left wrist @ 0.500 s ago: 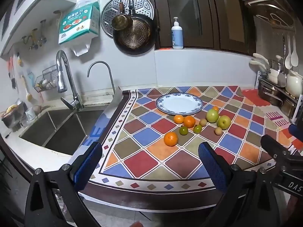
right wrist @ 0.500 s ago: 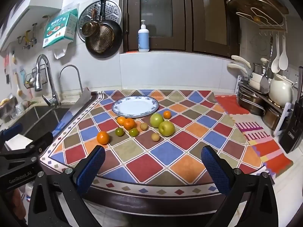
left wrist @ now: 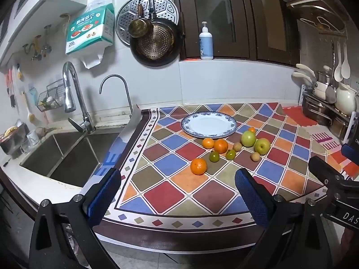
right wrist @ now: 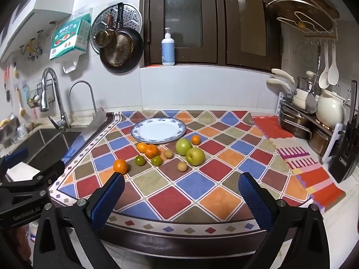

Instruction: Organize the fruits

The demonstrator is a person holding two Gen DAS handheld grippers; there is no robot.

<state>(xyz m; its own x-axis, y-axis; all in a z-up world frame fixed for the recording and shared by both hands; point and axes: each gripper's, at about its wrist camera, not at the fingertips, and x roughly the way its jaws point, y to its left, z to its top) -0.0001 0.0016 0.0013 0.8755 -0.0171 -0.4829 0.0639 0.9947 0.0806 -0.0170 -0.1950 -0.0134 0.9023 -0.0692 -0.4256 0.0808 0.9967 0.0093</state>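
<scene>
Left wrist view: we look down along our left gripper (left wrist: 177, 188), its blue-padded jaws spread wide with nothing between them, held over the near edge of a counter covered by a diamond-patterned mat (left wrist: 179, 192) in red, blue, orange and olive. To the left lies a steel sink (left wrist: 67, 157) with a tall chrome faucet (left wrist: 71, 94); a dark pan (left wrist: 156, 42) and a paper-towel pack (left wrist: 89, 29) hang on the white wall. A blue-rimmed white plate (left wrist: 208, 124) sits empty at the back of the mat. The fruits lie on the mat just in front of it: one orange (left wrist: 198, 166) nearest us and apart from the rest, two more oranges touching each other by the plate's rim, two small green fruits, two large green apples (left wrist: 254, 141) side by side, and small tan ones. The right gripper's black frame shows at the right edge.

Right wrist view: our right gripper (right wrist: 179, 185) is likewise fully apart and empty, above the mat's near border. A soap bottle (right wrist: 168, 49) stands on the ledge before dark cabinet doors, and a rack with pots and a white pitcher (right wrist: 332, 108) fills the right side. The plate (right wrist: 158, 130) is bare; the fruits cluster before it, the lone orange (right wrist: 120, 165) just beyond our left pad.
</scene>
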